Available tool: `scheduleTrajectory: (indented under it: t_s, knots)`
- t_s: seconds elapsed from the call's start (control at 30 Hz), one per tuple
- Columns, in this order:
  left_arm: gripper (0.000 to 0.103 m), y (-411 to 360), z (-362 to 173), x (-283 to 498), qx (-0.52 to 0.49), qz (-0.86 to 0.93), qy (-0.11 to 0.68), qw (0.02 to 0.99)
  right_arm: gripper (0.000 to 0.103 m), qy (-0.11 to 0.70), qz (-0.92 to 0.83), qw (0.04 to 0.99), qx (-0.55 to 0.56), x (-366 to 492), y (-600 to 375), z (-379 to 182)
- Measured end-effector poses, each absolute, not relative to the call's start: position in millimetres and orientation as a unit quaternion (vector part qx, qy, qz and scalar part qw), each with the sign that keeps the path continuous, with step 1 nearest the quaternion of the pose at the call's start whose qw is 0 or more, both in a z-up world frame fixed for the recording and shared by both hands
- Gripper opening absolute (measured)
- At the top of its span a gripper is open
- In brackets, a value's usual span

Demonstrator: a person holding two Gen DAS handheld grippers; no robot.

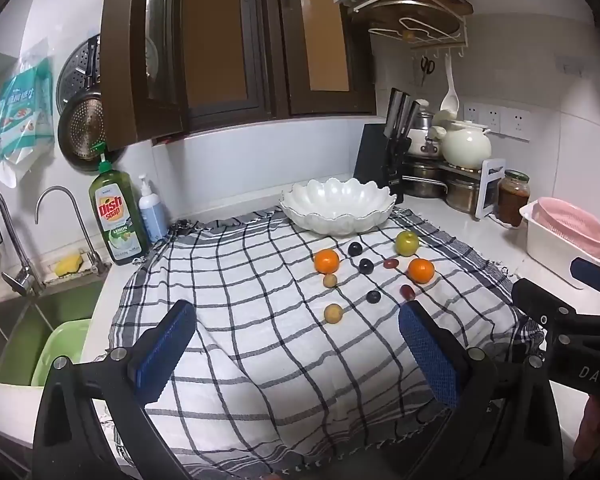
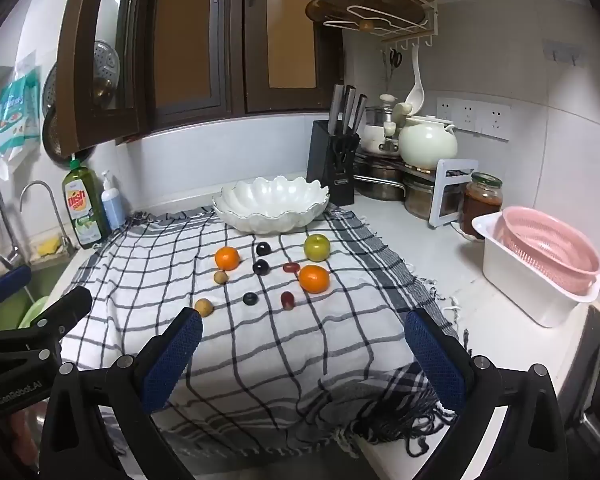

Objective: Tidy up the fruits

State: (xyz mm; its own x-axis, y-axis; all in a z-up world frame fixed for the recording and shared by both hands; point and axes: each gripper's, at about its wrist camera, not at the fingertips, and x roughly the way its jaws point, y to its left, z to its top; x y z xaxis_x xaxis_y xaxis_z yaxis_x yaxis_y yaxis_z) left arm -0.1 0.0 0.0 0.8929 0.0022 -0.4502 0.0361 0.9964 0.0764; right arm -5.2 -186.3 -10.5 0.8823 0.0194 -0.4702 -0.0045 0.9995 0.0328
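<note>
A white scalloped bowl (image 1: 337,206) (image 2: 271,204) stands empty at the far edge of a checked cloth (image 1: 260,340) (image 2: 260,360). In front of it lie loose fruits: a green apple (image 1: 407,243) (image 2: 317,247), two oranges (image 1: 327,261) (image 1: 421,270) (image 2: 227,258) (image 2: 314,278), three dark plums (image 1: 365,266) (image 2: 261,267), two red grapes (image 1: 407,291) (image 2: 287,299) and two small tan fruits (image 1: 333,313) (image 2: 204,307). My left gripper (image 1: 298,344) is open above the near cloth, short of the fruit. My right gripper (image 2: 304,354) is open too, nothing between its fingers.
A sink (image 1: 32,320) with a green basin lies left, with a dish soap bottle (image 1: 118,216) and a pump bottle beside it. A knife block (image 2: 334,168), pots, a jar (image 2: 482,202) and a pink colander in a white tub (image 2: 540,264) stand right.
</note>
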Motion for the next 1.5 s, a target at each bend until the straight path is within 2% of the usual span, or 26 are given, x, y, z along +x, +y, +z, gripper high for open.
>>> scheduleTrajectory:
  t_s: [1.5]
  knots:
    - [0.103, -12.9, 15.4, -4.6, 0.031, -0.032, 0.223, 0.974, 0.102, 0.235, -0.005, 0.972, 0.017, -16.4, -193.7, 2.7]
